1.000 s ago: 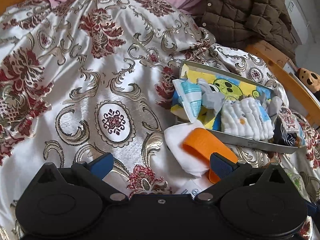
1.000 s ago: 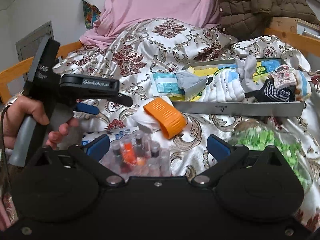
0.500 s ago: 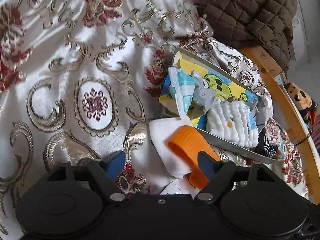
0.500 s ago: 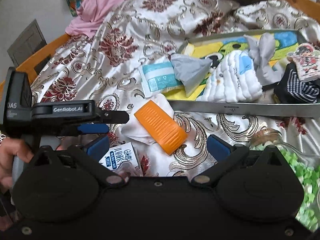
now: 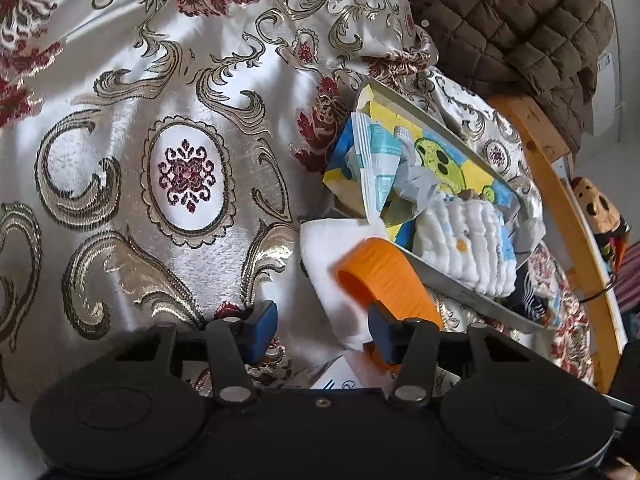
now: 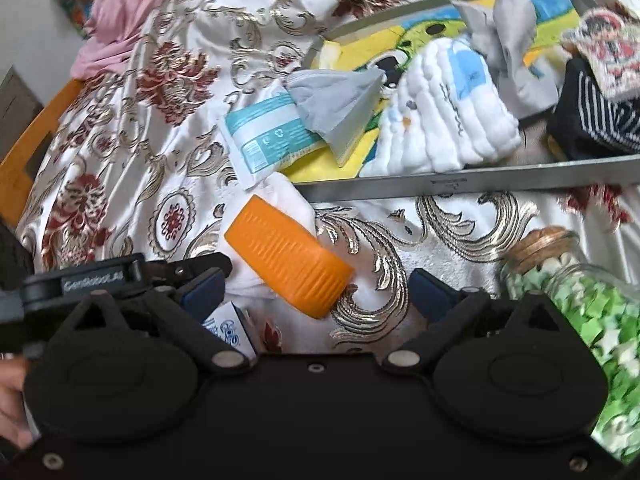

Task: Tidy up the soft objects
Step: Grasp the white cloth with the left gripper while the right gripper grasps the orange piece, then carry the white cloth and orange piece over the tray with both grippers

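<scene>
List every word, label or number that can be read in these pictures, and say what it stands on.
"GenRobot.AI": on the side of the left gripper, seen from the right wrist.
Small blue-and-white box: blue lettering, blurred and partly hidden, not readable.
Teal-and-white packet: fine print and a recycling sign, too small to read.
Metal tray: a stamped mark on its front wall, too small to read.

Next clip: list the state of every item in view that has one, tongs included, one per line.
Left tongs: open, jaws just been closing, white cloth between them, not pinched.
Right tongs: open, just been closing slightly, empty.
Ribbed orange plastic piece: lying on folded white cloth, outside tray.
Grey metal tray: holds white quilted cloth, grey socks.
Glass jar of green bits: corked.
</scene>
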